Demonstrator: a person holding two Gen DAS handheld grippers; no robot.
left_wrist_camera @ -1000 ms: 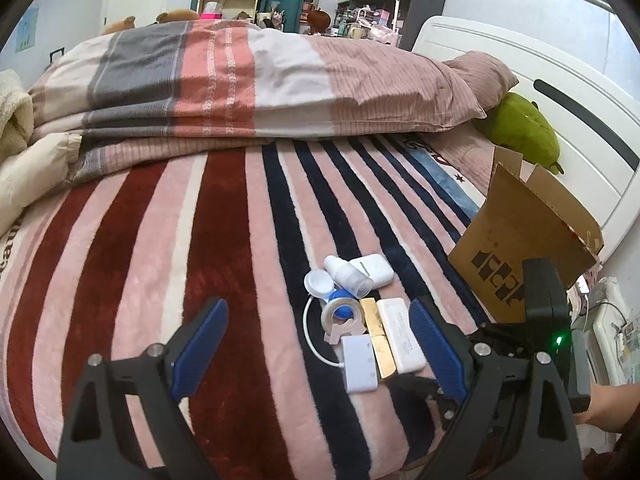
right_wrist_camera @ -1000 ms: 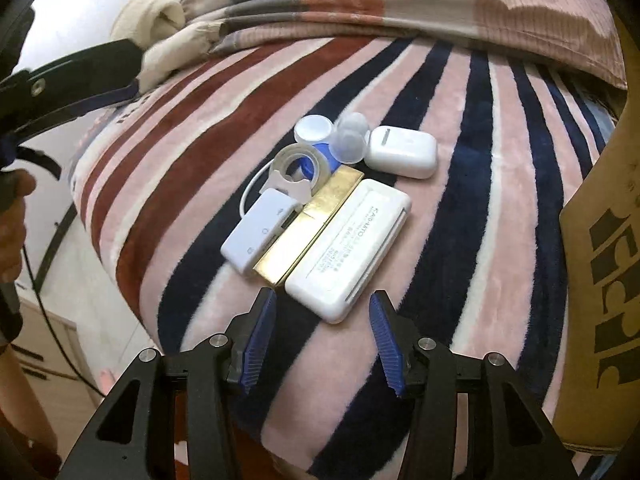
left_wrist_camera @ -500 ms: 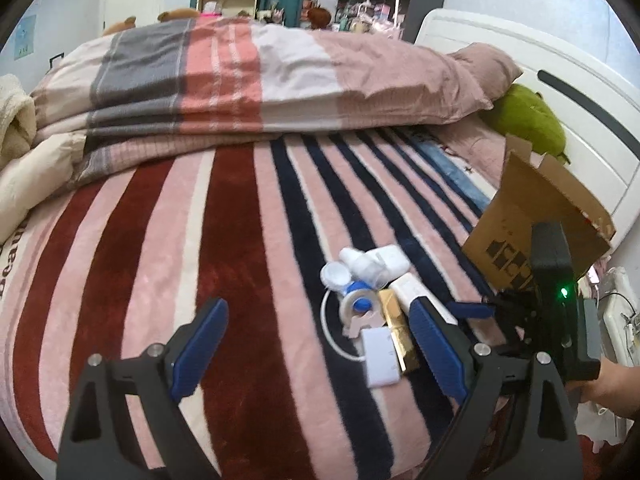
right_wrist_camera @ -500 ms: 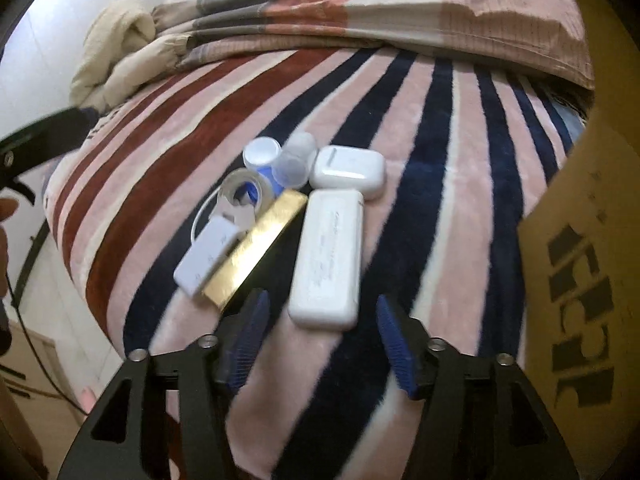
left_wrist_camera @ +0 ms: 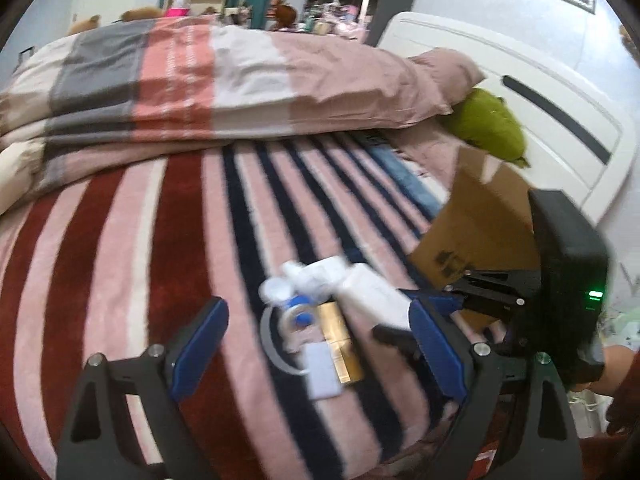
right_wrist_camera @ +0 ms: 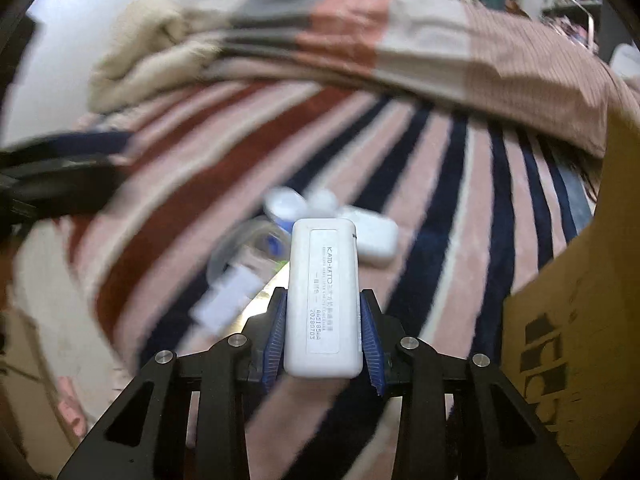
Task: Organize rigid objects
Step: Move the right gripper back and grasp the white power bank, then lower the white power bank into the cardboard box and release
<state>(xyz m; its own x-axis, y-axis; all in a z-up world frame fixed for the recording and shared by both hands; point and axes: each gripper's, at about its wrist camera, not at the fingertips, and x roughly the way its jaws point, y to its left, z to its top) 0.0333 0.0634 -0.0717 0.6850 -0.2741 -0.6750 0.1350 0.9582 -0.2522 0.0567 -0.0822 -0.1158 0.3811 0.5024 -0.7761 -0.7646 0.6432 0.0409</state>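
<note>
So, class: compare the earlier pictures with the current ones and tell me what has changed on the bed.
The right gripper, closing, has taken hold of the long white case and lifted it off the striped blanket. The left gripper stays open and empty. The gold bar, white adapter and cardboard box remain in place.

A second ago the long white case [right_wrist_camera: 323, 296] lay flat on the striped blanket [right_wrist_camera: 432, 216] against the gold bar [left_wrist_camera: 340, 344]. Now the right gripper [right_wrist_camera: 323, 340] has closed its jaws onto the case's sides and lifted it clear of the blanket, leaving the gold bar's side bare.
</note>
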